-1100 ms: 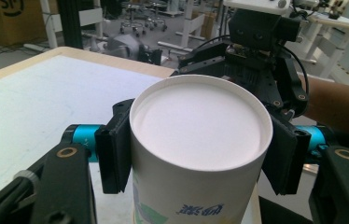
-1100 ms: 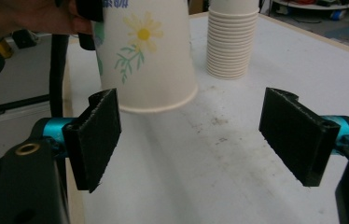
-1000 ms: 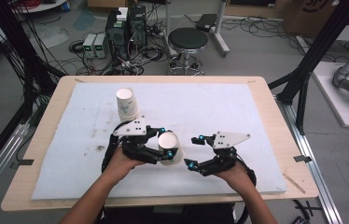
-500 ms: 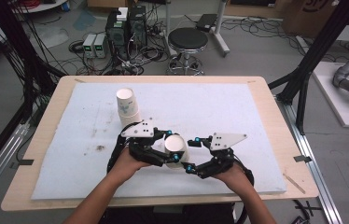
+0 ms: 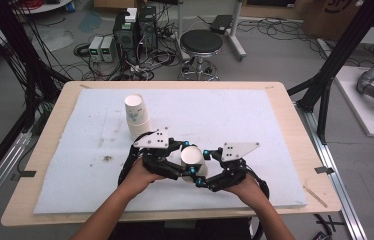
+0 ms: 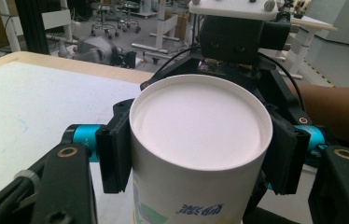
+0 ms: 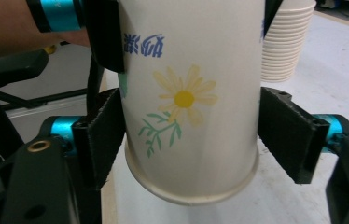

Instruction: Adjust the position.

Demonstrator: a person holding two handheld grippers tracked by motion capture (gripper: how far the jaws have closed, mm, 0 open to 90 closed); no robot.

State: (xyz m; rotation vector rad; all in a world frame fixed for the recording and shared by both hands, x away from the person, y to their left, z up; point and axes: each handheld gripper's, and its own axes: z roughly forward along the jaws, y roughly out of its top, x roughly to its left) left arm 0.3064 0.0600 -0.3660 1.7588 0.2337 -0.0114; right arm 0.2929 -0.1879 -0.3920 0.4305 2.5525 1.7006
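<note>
White paper cup (image 7: 189, 98), daisy print, held inverted above the foam mat (image 5: 275, 120). Left gripper (image 6: 196, 154) pinches its base end. Right gripper (image 7: 200, 140) jaws flank the rim end, spread, right pad apart.

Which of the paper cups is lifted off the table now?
The single upside-down cup between the left gripper and right gripper; the cup stack stands on the table.

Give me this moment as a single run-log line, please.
left gripper: shut on inverted paper cup near its base | right gripper: jaws at rim end, contact unclear | cup stack: upright on white mat
</note>
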